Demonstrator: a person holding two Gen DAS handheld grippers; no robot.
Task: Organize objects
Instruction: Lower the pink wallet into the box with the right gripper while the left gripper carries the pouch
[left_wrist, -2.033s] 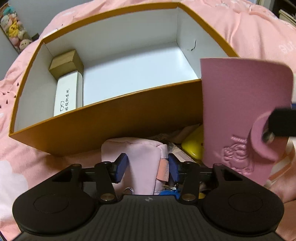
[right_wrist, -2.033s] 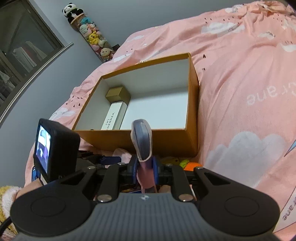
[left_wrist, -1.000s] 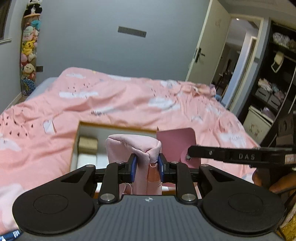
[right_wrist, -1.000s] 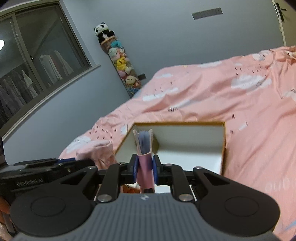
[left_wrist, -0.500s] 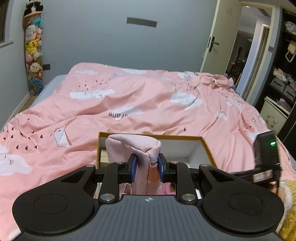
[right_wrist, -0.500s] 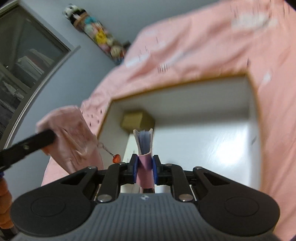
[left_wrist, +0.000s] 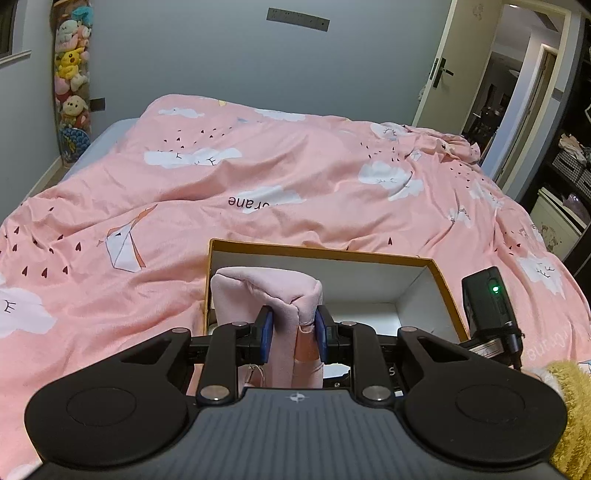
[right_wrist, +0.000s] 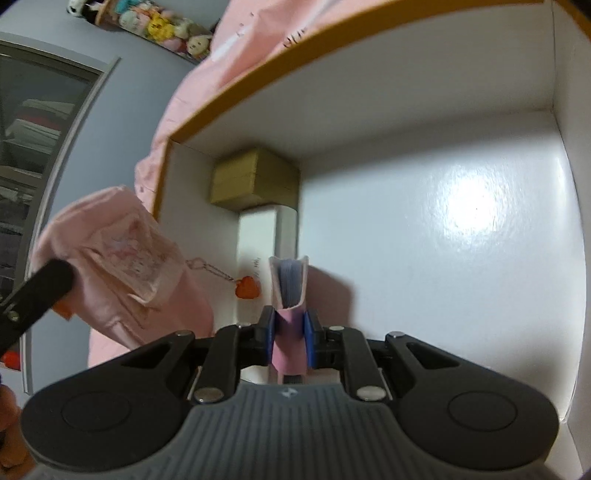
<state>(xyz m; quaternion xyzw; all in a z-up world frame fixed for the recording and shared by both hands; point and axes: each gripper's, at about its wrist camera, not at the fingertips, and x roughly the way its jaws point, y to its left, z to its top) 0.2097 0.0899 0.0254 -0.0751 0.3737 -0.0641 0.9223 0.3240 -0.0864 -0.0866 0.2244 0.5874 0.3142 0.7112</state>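
Jaws of the right gripper (right_wrist: 289, 341) pinch a pink notebook (right_wrist: 289, 291) low inside the box (right_wrist: 424, 206); left gripper (left_wrist: 291, 332) clamps a pouch (left_wrist: 267, 291) above. Lay the notebook flat beside the white carton (right_wrist: 266, 236).

Our left wrist view looking level past its fingers, across the bed (left_wrist: 295, 177), our right wrist view tilted steeply down, close inside the box (right_wrist: 424, 110), both sharing that box (left_wrist: 325, 253).

Grey walls (left_wrist: 192, 62) (open door (left_wrist: 439, 70) right), pink-quilted bed (left_wrist: 280, 177).
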